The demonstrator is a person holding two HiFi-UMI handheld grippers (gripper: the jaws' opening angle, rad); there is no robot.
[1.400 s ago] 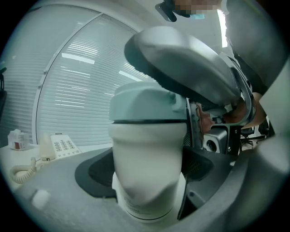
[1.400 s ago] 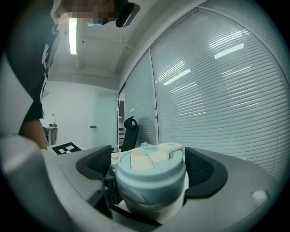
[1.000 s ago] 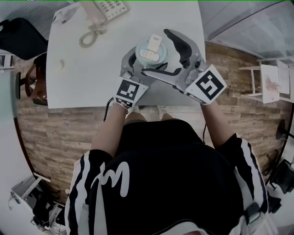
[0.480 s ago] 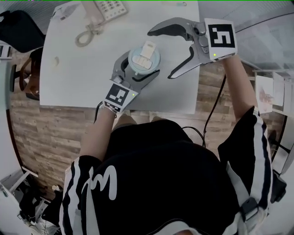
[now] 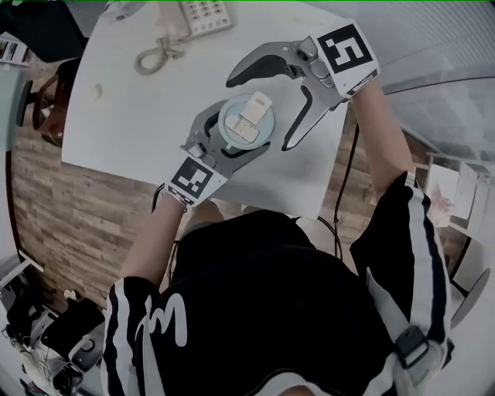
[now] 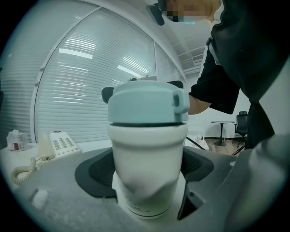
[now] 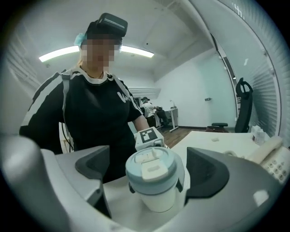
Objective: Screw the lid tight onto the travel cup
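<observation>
Observed travel cup upright on white table, right of centre and toward the near edge. Pale blue-green lid seated on top, rectangular flip tab facing up.

Noted left gripper reaching in from the near left, roughly level. Jaws spread wide and pressed against both sides of the white cup body, below the lid. Dark pads flush on the wall of the cup in the left gripper view.

Noted right gripper reaching in from the far right, facing back toward the person. Jaws wide apart, lid between them, clear gap at each pad in the right gripper view; no contact with lid or cup. Holding nothing.

Recorded telephone at the far edge of the table, left of the cup, coiled cord lying just nearer. Wood-plank floor past the near edge.
</observation>
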